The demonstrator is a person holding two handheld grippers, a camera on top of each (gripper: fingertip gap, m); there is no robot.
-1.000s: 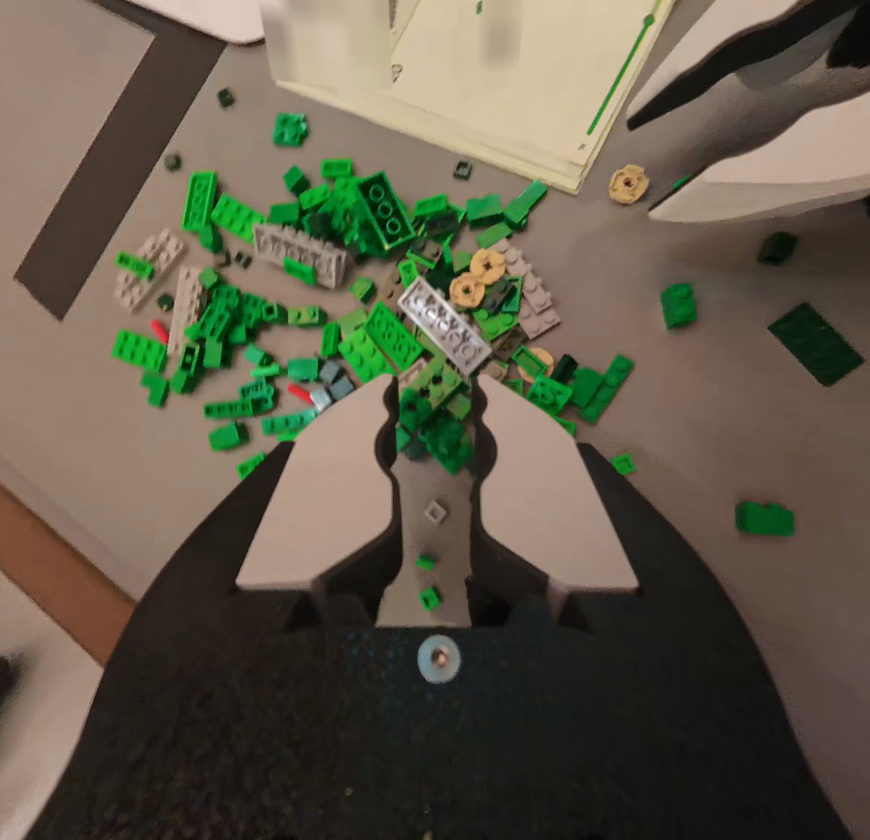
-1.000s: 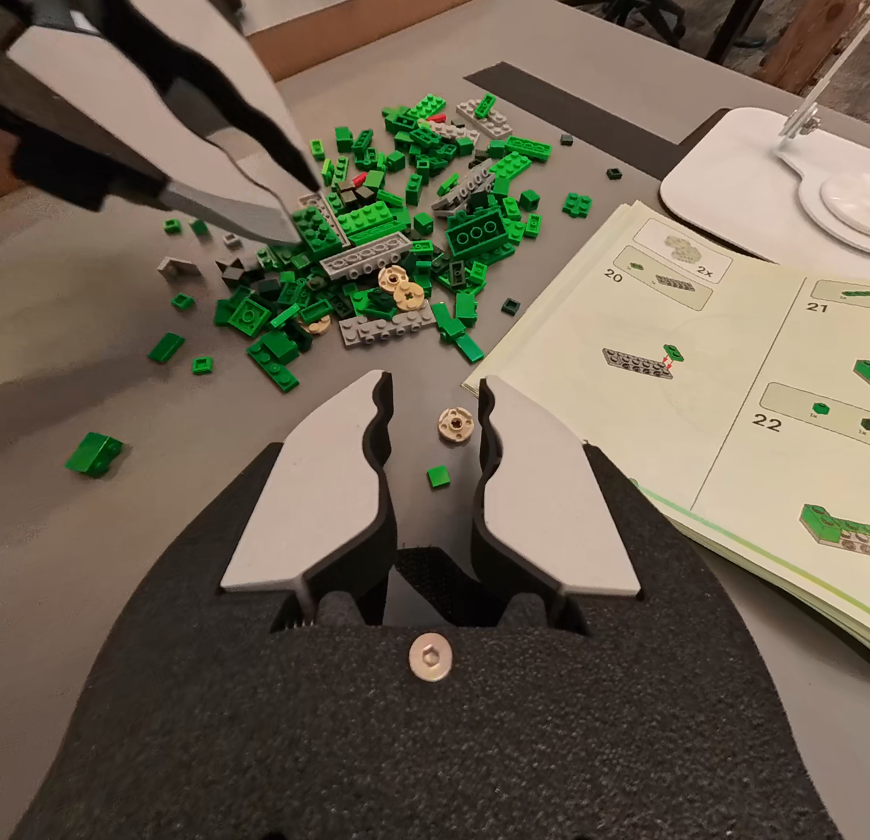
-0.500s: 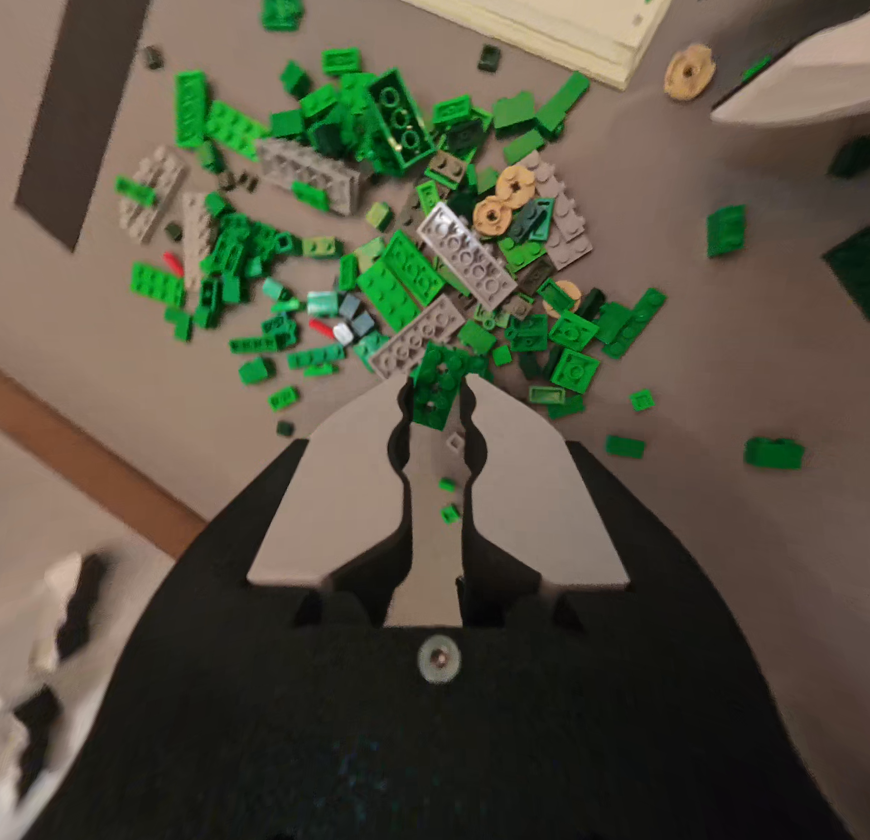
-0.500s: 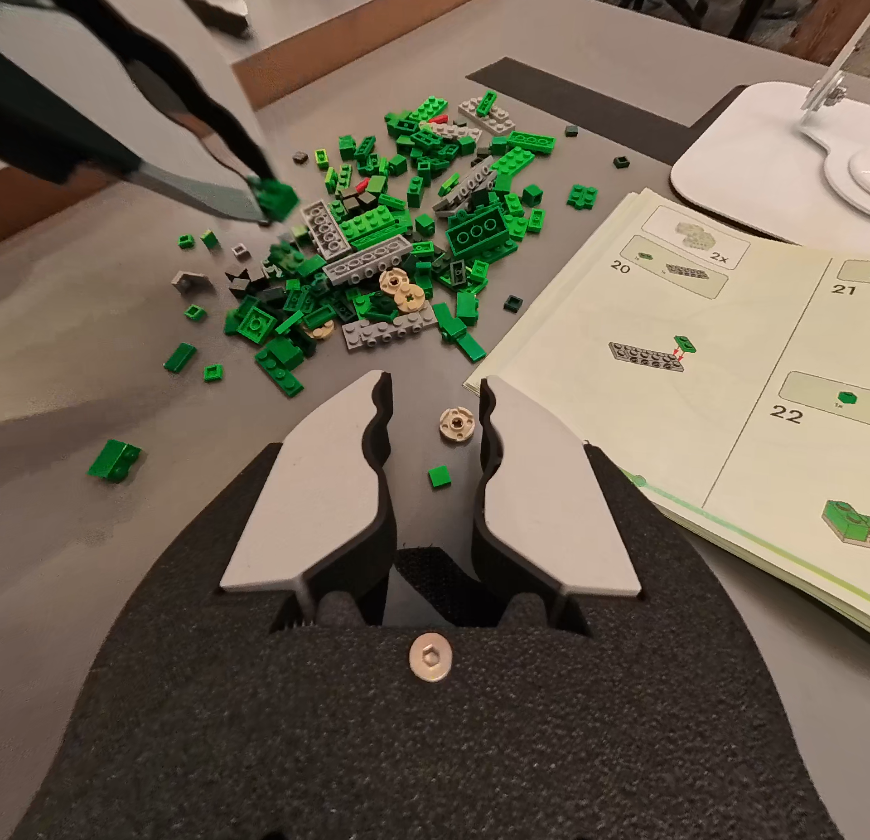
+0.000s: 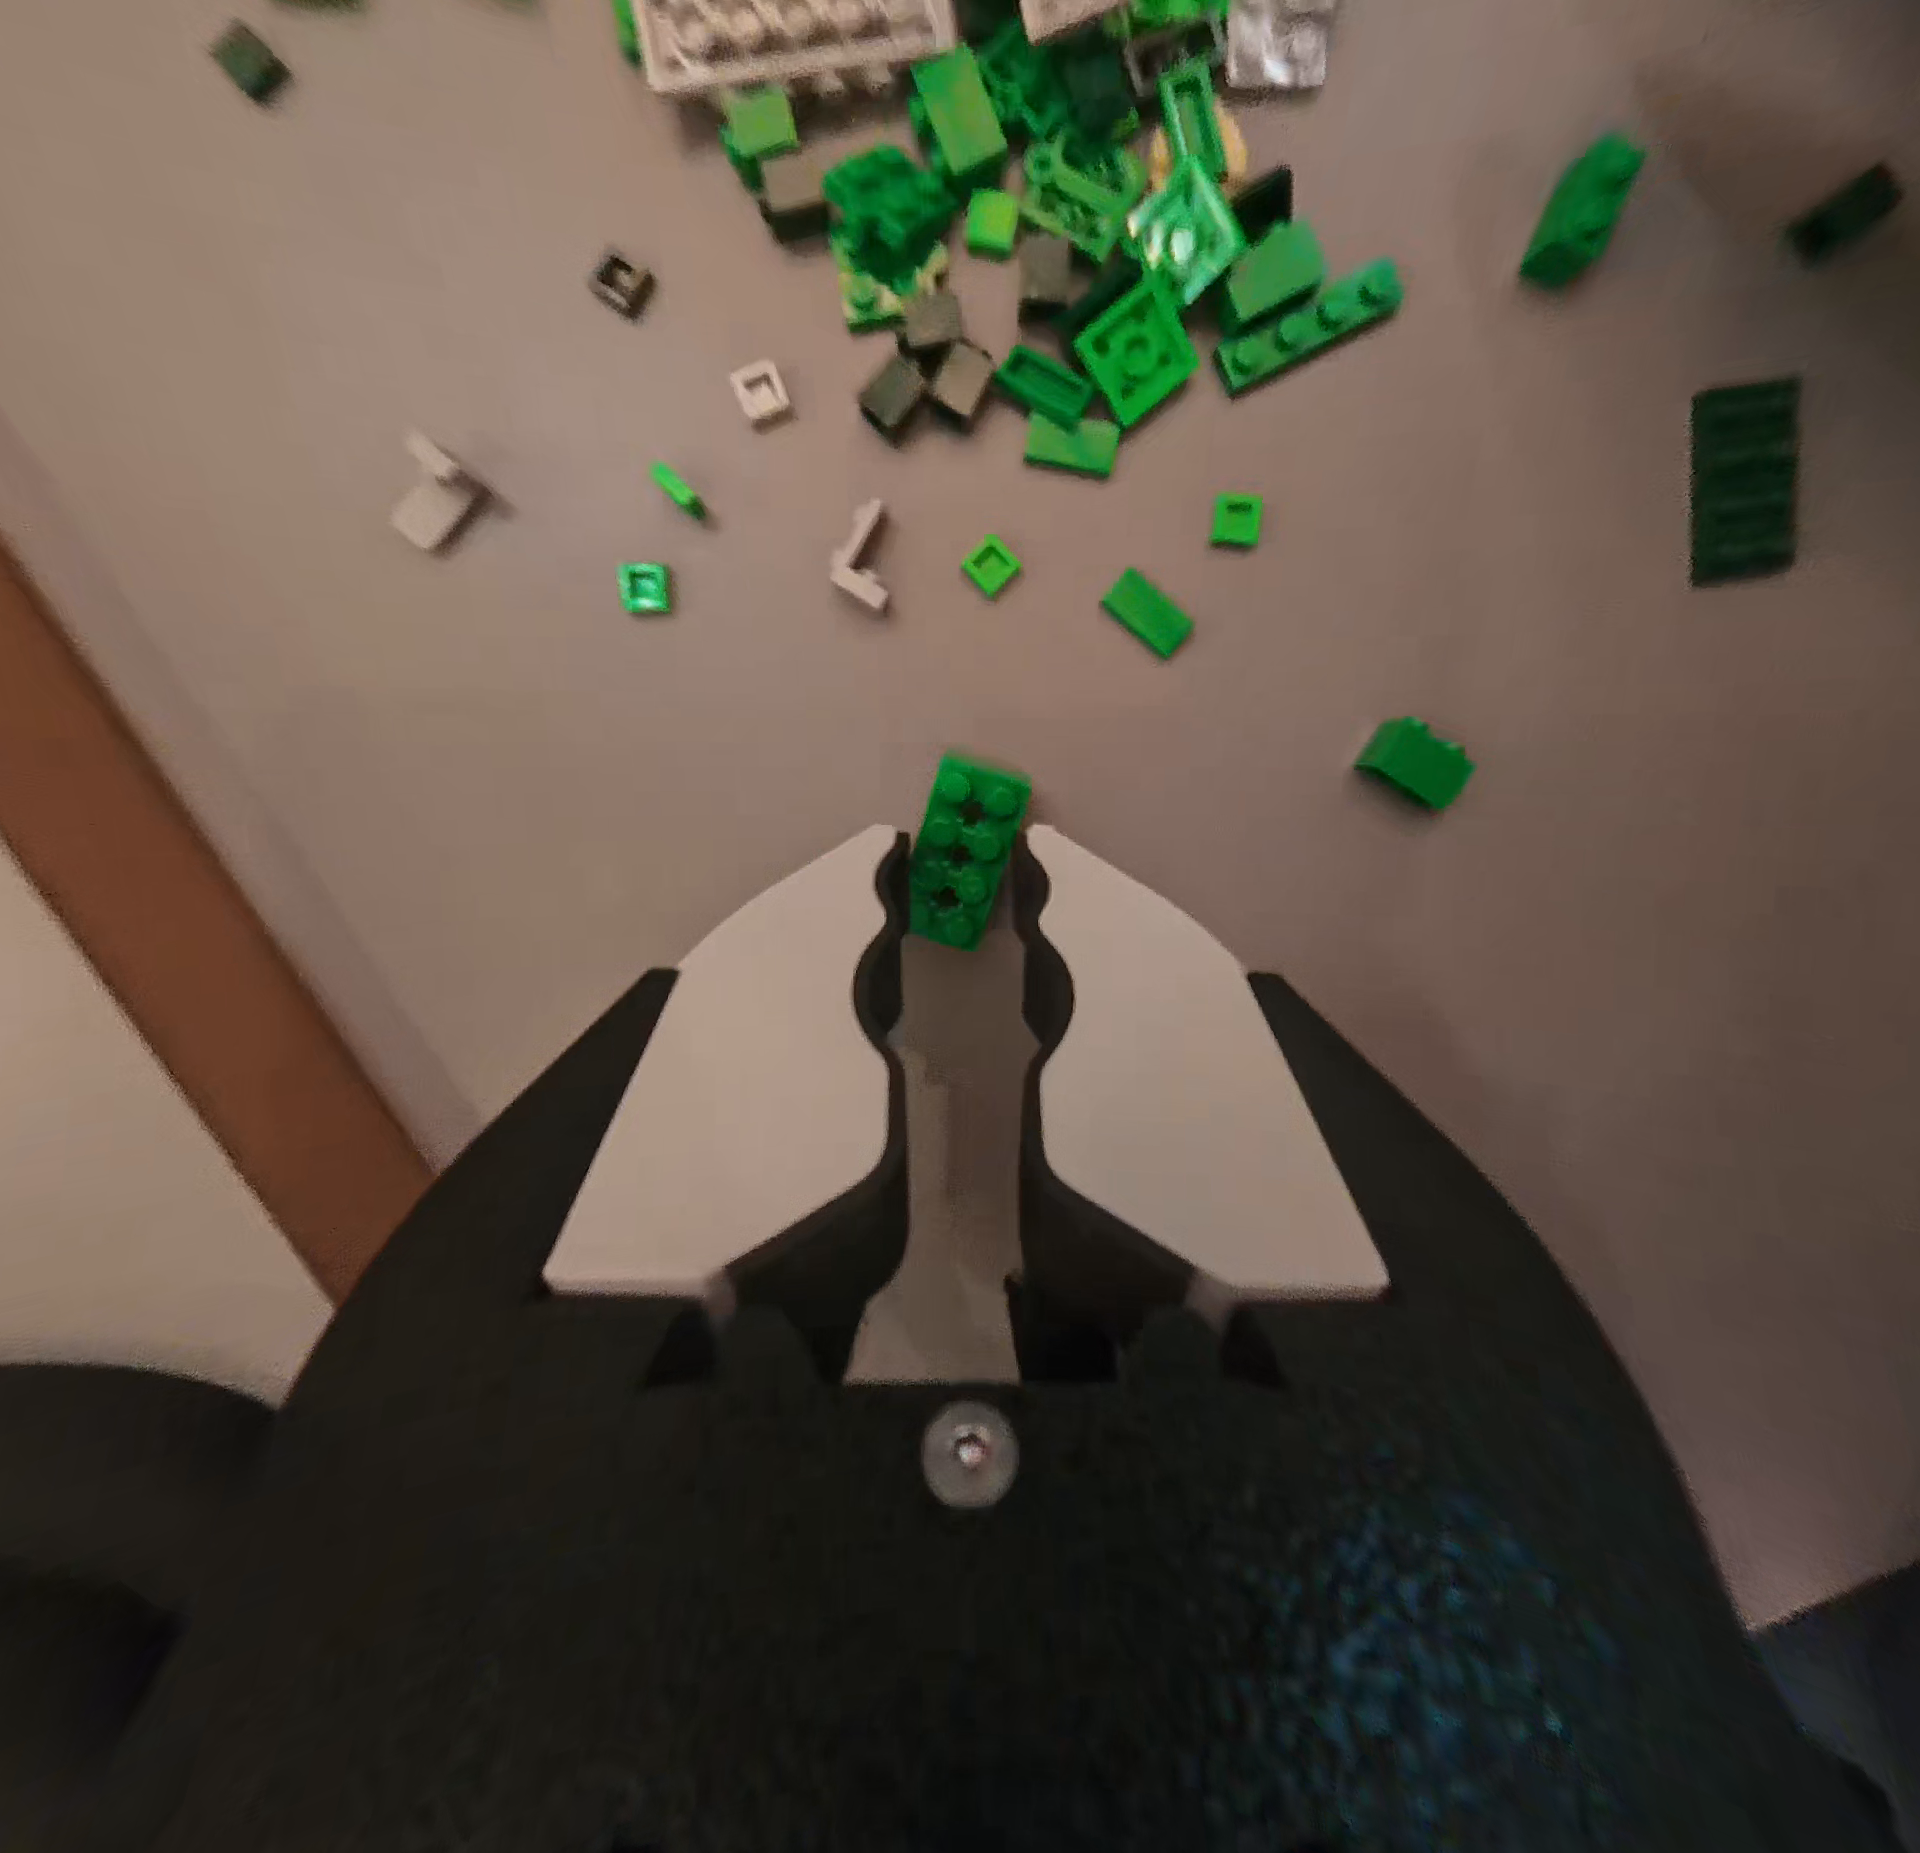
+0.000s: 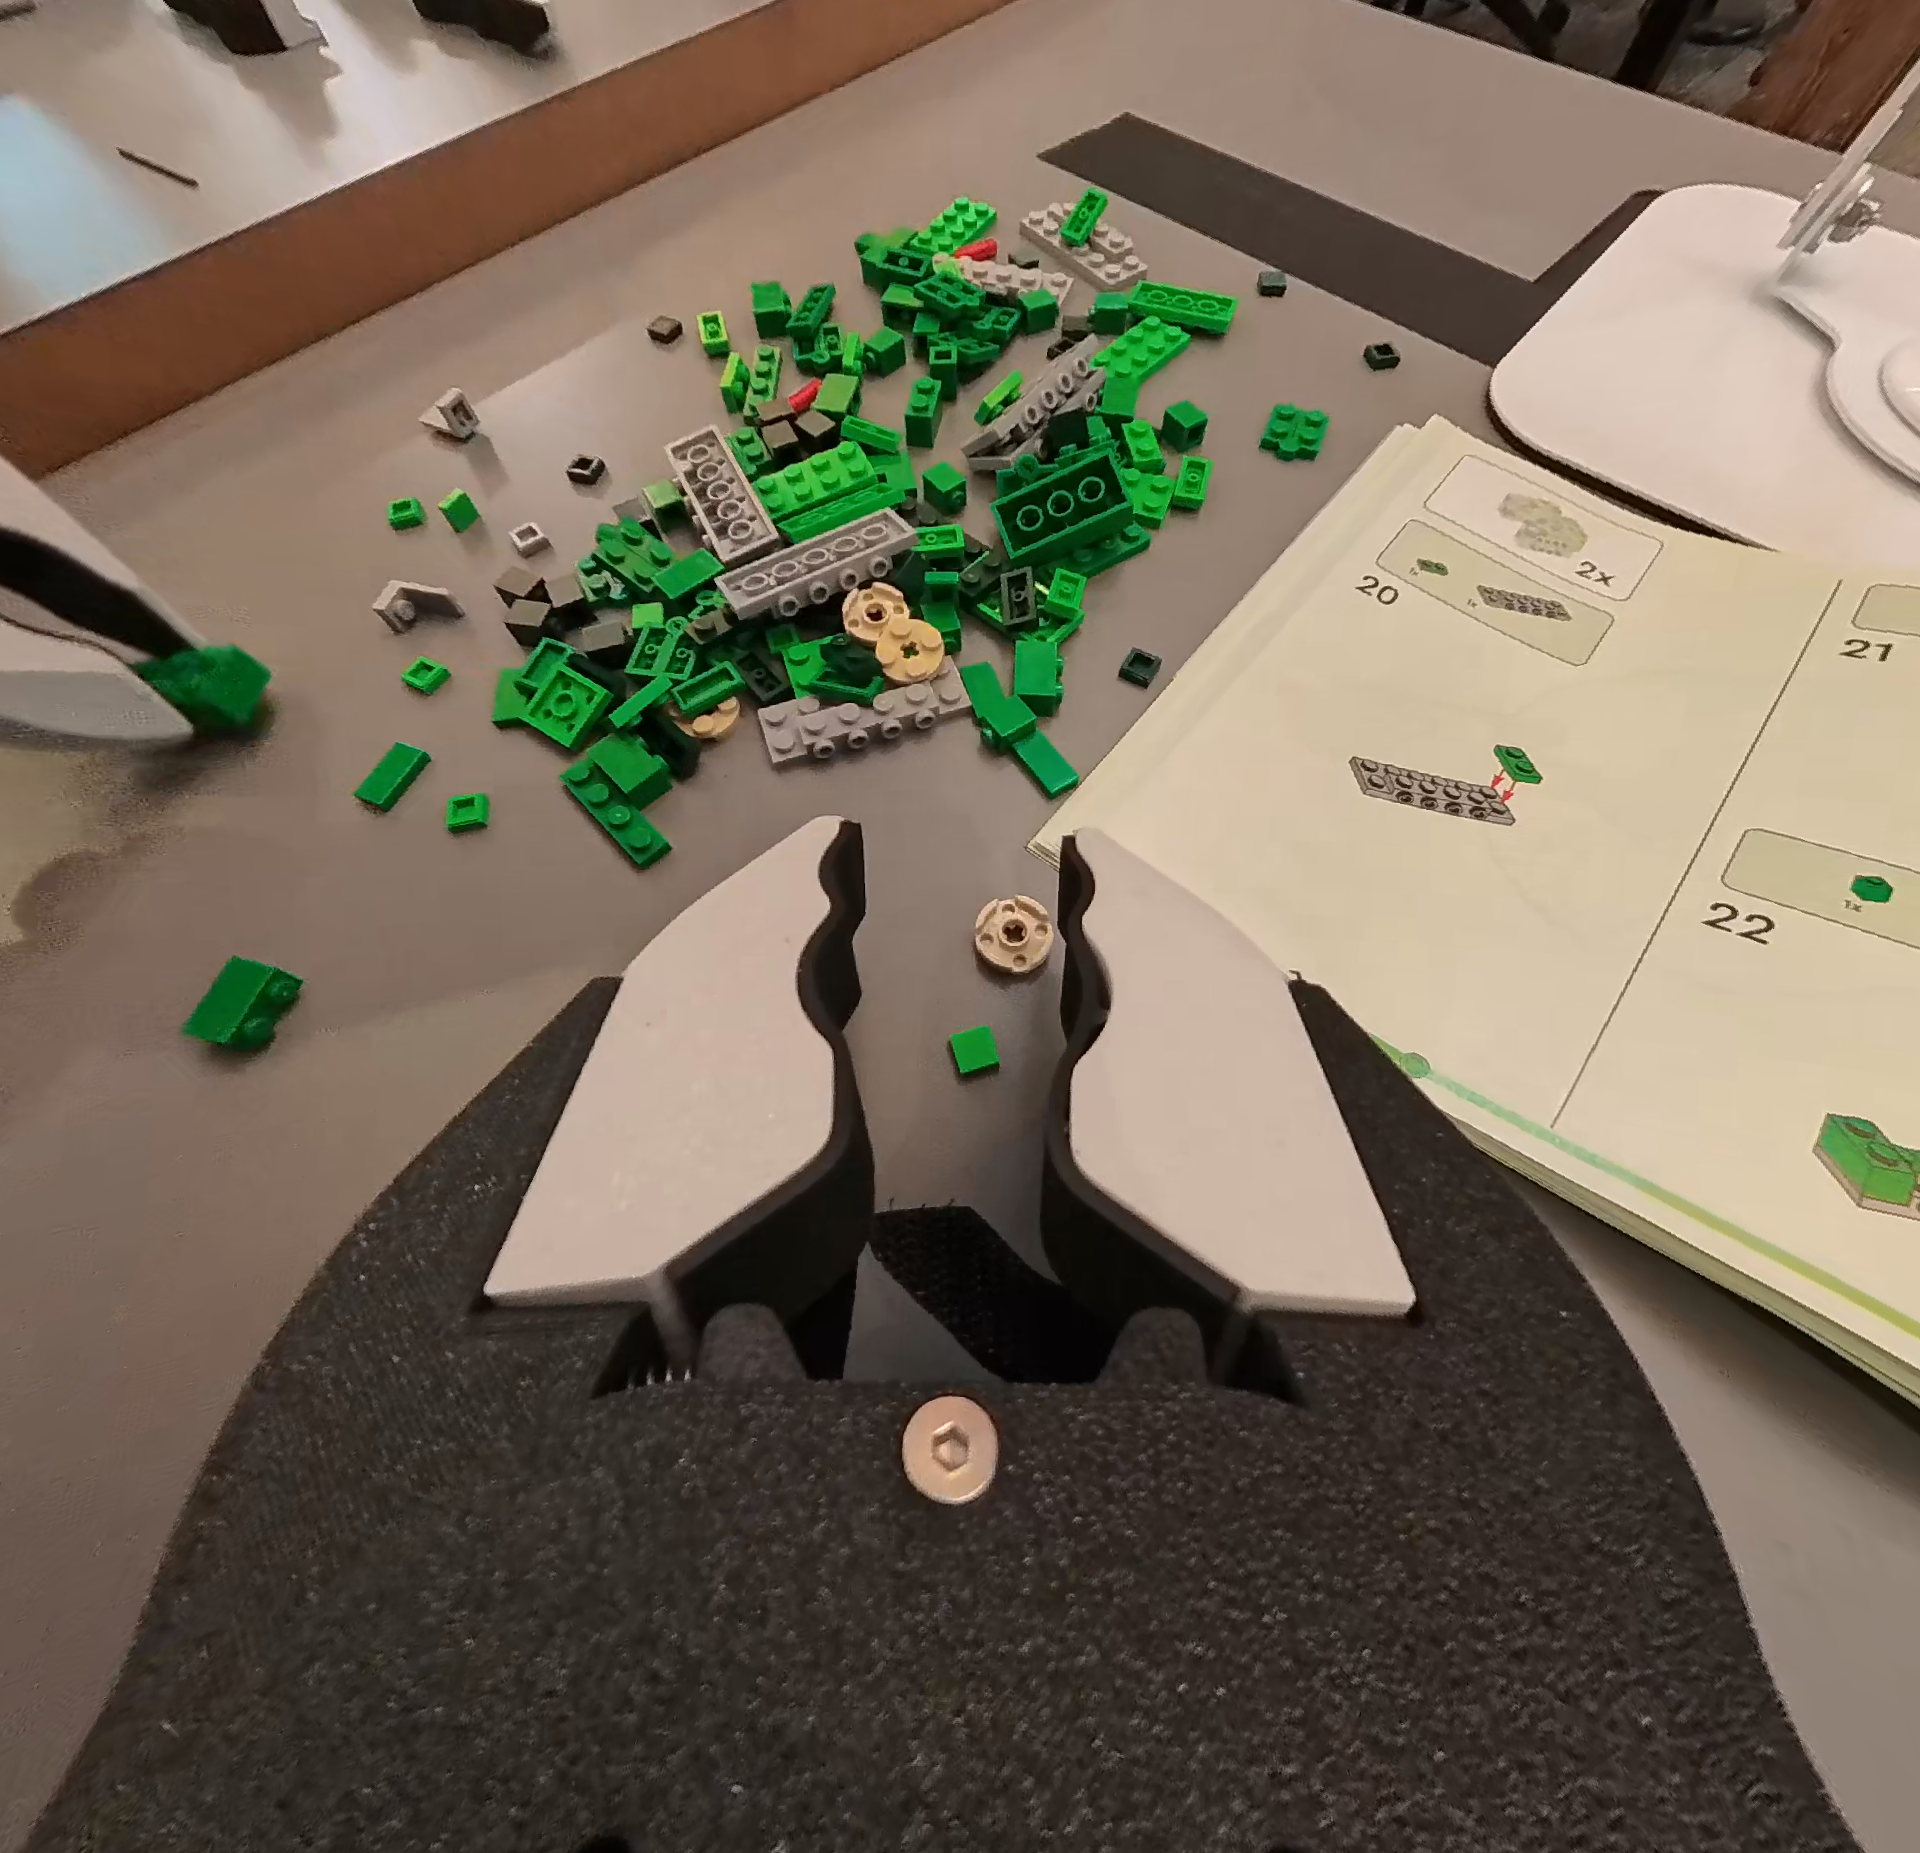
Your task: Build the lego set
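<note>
Beside the brick pile (image 6: pixel 831 515), the left claw (image 5: pixel 961 847) gripped a green two-by-four plate (image 5: pixel 968 853) for assembly on the tabletop (image 5: pixel 520 764); the right claw (image 6: pixel 961 847) hung released above a tan round plate (image 6: pixel 1013 933).

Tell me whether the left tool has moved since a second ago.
Yes. In the right wrist view the left tool, shut on a green brick, has pulled away from the brick pile, toward the table's left edge.

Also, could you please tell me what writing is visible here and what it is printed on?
Instruction booklet: printed step numbers and tiny quantity marks beside the diagrams; I will not quote them.
Lego pieces: no writing visible.
Left wrist view: no writing visible.
</note>
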